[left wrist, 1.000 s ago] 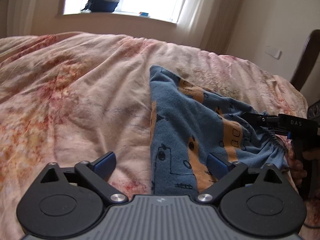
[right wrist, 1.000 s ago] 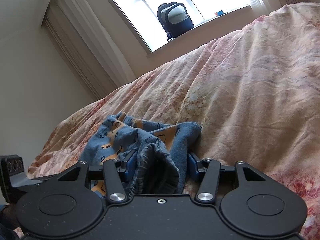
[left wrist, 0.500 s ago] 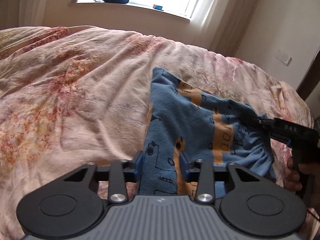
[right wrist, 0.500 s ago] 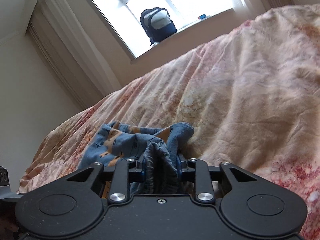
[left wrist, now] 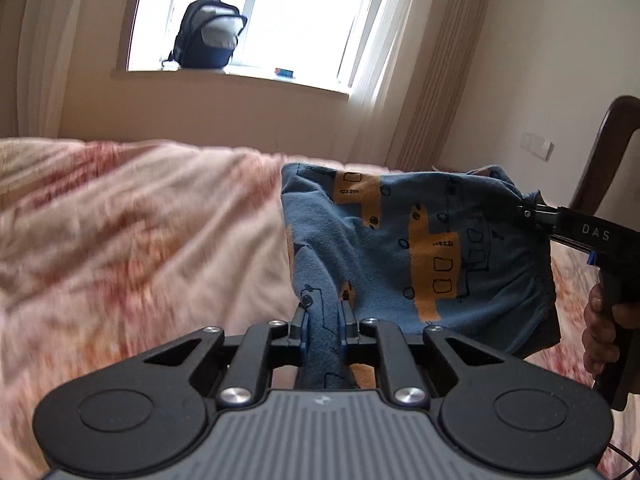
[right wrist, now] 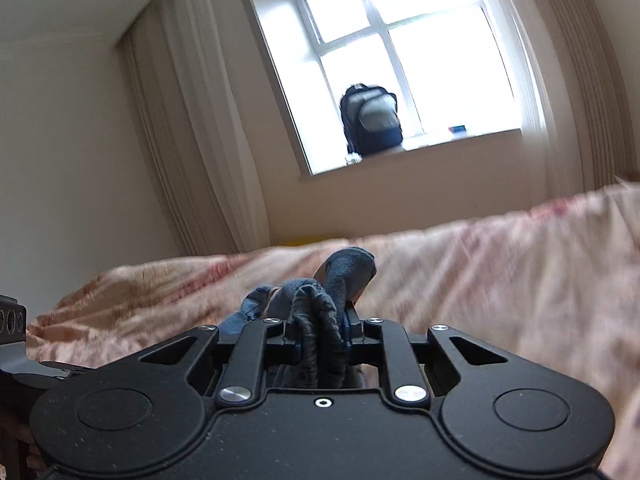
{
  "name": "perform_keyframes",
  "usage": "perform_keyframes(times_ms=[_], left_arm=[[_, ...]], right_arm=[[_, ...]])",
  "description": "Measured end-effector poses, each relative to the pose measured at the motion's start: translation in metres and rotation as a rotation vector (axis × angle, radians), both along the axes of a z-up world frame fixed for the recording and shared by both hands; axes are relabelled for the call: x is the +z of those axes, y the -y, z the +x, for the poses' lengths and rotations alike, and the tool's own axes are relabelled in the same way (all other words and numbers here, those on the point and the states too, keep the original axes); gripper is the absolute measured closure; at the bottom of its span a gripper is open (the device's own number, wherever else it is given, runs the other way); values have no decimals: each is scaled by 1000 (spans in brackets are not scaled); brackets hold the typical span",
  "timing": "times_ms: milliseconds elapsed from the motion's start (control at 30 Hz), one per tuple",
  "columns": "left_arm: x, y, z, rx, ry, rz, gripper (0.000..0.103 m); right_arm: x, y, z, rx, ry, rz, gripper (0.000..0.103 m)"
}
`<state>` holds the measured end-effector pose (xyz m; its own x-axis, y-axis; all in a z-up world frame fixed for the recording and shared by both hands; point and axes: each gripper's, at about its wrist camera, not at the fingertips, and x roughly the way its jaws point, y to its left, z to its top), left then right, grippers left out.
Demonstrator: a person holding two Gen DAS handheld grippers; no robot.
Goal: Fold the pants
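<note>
The blue pants (left wrist: 392, 252) with orange and black print hang lifted above the bed, stretched between both grippers. My left gripper (left wrist: 323, 320) is shut on the pants' near left edge. My right gripper (right wrist: 318, 326) is shut on the bunched grey-blue waistband (right wrist: 316, 312). In the left wrist view the right gripper (left wrist: 536, 212) pinches the pants' upper right corner, held by a hand (left wrist: 600, 320). The lower part of the pants is hidden behind my grippers.
A pink floral duvet (left wrist: 140, 220) covers the bed (right wrist: 500, 260) below the pants. A dark backpack (left wrist: 210, 34) sits on the windowsill at the back. A wooden chair back (left wrist: 612, 148) stands at the right. Curtains hang beside the window.
Both grippers have risen and tilted up, lifting the pants off the bed. The left gripper, open a second ago, closed on the pants' edge; the right one tightened on the waistband.
</note>
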<state>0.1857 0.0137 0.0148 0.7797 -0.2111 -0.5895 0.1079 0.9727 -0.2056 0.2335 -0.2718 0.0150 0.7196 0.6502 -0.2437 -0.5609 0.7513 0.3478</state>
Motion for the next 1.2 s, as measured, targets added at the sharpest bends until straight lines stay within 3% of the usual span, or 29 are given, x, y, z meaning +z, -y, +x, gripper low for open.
perform_keyframes(times_ms=[200,367,500,600,867,933,1067,1100,1167,1200], left_arm=[[-6,-13,36,57,-24,-9,88],[-37,-25,58,84,-76,-3,88],[-50,-27,56,78,-90,14,88],[-46,-24,54,62,-73,42,88],[-45,-25,53,75,-83,36,84],[-45,-25,53,76,-89,39,80],[-44,-29,50,104,-103,24,54],[-44,-30,49,117,-108,17,42],[-41,-30,44,135,-108,6,34],[-38,-29,41,134,-102,6,31]], right_arm=[[2,-23,49,25,1,-10,84],[-22,-44,80,54,-46,-58,84],[-48,-50,93,47,-106,-89,84],[-60,-43,99,26,-151,-54,84],[-57,-44,97,34,-146,-75,82],[-56,-44,97,33,-146,-83,79],[-52,-42,91,-7,-123,-112,67],[-51,-40,89,-20,-118,-115,61],[-46,-34,82,-48,-102,-112,48],[-43,-31,77,-66,-87,-113,36]])
